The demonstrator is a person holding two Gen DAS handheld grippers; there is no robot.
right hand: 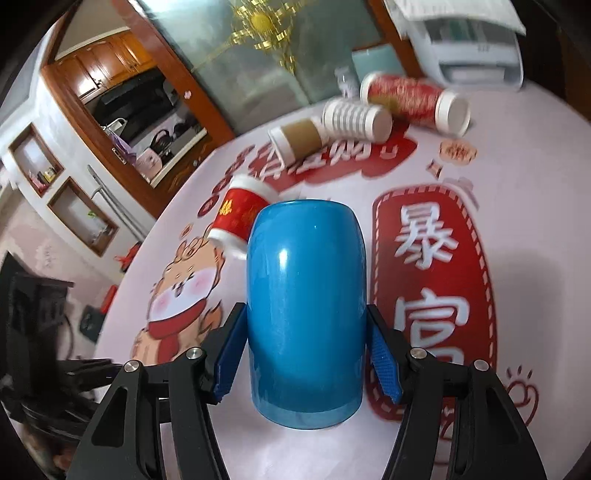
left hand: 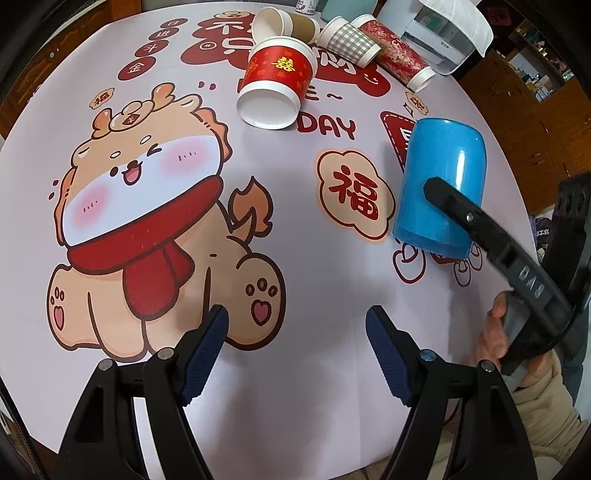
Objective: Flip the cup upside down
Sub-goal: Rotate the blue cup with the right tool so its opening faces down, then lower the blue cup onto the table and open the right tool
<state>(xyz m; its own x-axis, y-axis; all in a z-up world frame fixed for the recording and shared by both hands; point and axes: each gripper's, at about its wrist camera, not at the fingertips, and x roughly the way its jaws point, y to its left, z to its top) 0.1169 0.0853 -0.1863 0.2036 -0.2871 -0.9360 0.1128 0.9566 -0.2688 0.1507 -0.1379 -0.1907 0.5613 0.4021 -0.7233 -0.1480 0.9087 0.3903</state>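
Observation:
A shiny blue cup (right hand: 306, 314) stands upside down on the printed table cloth, its closed base up and its rim on the table. My right gripper (right hand: 306, 354) is shut on the blue cup, a blue pad pressed on each side of its lower half. In the left wrist view the blue cup (left hand: 439, 184) sits at the right with one black finger (left hand: 465, 214) of the right gripper across it. My left gripper (left hand: 297, 350) is open and empty, low over the cartoon dragon print near the table's front.
A red paper cup (left hand: 275, 85) lies on its side at the table's middle back. A brown cup (left hand: 284, 26), a checked cup (left hand: 349, 40) and a long red patterned cup stack (left hand: 397, 55) lie behind it. A white printer (left hand: 443, 37) stands at the far right edge.

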